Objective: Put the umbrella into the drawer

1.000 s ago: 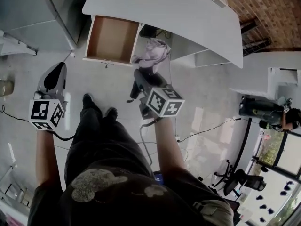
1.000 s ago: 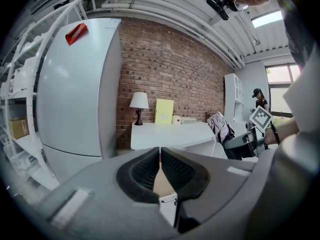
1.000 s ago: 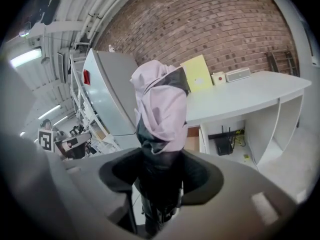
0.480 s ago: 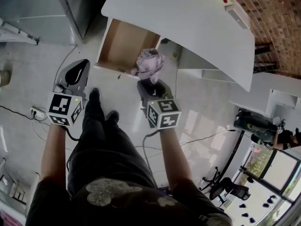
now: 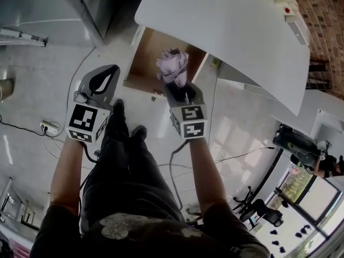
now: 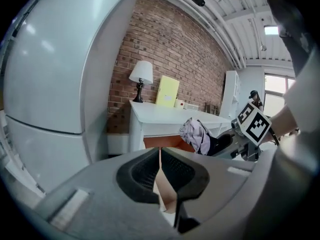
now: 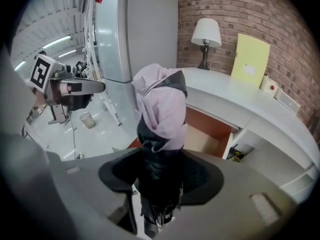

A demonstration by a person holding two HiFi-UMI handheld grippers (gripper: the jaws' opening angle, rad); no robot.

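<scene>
A folded umbrella (image 5: 173,66), lilac cloth over a black body, stands up out of my right gripper (image 5: 180,89), whose jaws are shut on its black lower part. In the right gripper view the umbrella (image 7: 160,109) fills the middle above the right gripper (image 7: 160,179). It hangs over the front of the open wooden drawer (image 5: 146,51), which sticks out from under the white desk (image 5: 231,31). The drawer (image 7: 210,134) looks empty where it shows. My left gripper (image 5: 110,73) is to the left of the drawer, apart from it. Its jaws (image 6: 160,166) are shut with nothing between them.
A tall grey cabinet (image 6: 50,84) stands left of the desk. A lamp (image 6: 141,74) and a yellow card (image 6: 167,90) sit on the desk by the brick wall. A power strip (image 5: 48,127) and cables lie on the floor by the person's shoes (image 5: 118,107).
Both grippers have moved down and closer to the drawer. The umbrella, earlier in front of the drawer's right corner, now hangs over its front. The right gripper has rolled.
</scene>
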